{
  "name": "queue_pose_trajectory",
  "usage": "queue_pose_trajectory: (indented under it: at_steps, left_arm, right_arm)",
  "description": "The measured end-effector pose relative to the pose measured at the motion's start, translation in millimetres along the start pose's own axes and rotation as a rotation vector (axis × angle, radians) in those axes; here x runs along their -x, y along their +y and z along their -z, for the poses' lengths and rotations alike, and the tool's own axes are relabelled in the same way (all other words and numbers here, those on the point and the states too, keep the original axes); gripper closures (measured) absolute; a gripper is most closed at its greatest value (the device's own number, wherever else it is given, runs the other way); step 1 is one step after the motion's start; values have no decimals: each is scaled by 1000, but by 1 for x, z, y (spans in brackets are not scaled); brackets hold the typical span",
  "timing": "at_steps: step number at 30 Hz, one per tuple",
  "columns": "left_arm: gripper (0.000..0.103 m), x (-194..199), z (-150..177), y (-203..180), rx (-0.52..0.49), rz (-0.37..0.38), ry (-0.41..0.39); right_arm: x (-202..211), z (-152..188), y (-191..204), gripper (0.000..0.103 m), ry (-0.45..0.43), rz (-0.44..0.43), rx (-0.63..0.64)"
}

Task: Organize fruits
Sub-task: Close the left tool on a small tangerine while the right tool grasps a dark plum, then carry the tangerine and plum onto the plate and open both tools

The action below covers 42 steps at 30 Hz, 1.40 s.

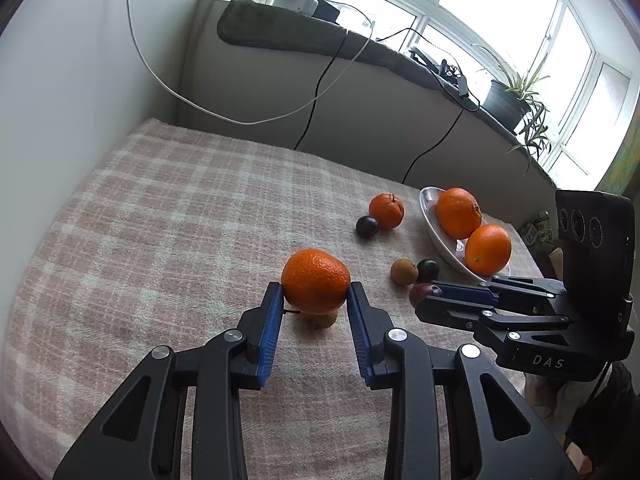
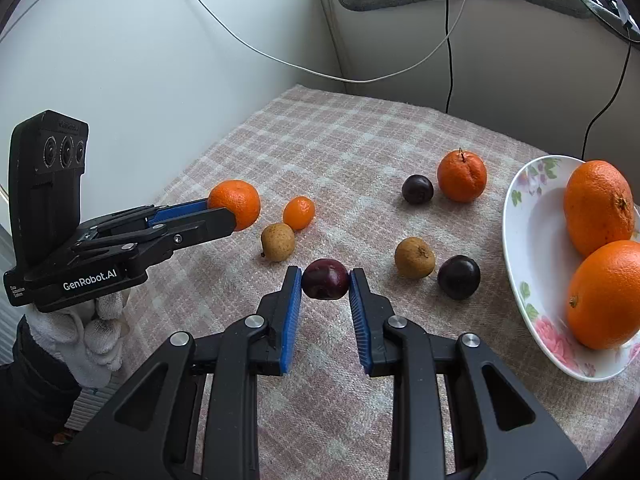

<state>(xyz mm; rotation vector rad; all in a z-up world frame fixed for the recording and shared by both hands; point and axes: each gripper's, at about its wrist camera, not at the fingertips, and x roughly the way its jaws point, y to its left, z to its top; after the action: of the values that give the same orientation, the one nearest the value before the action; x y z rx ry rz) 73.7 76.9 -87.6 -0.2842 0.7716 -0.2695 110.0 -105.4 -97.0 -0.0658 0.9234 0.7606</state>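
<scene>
My left gripper [image 1: 315,292] is shut on a mandarin [image 1: 315,280] and holds it above the checked cloth; it also shows in the right wrist view [image 2: 234,204]. My right gripper [image 2: 325,280] is shut on a dark red plum [image 2: 325,285], seen in the left wrist view [image 1: 425,293] too. A floral plate [image 2: 528,240] at the right holds two oranges [image 2: 598,206]. Loose on the cloth lie a third mandarin [image 2: 462,176], a small kumquat [image 2: 299,213], two brown longans [image 2: 277,242] [image 2: 414,258] and two dark plums [image 2: 417,189] [image 2: 458,277].
The checked cloth [image 1: 160,220] covers the table, which meets a wall at the left and a low ledge behind. White and black cables [image 1: 316,88] hang over the ledge. A potted plant [image 1: 516,96] stands on the windowsill at the far right.
</scene>
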Motion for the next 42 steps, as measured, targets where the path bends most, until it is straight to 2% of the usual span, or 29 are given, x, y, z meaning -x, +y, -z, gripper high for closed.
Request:
queue_pose_trajectory:
  at_steps: [22,34,42]
  left_arm:
    - [72,-43,-28,-79,-103,135,13]
    - [72,-78,-31,-119,-172,158,63]
    - [72,-96,-30,-135,-207,155,95]
  right_arm:
    - [95,16,-84,78,-148,138,-137]
    - [124,21,-133,77,-186,210,-203]
    - [123,24,-173,77,-180,248,-257]
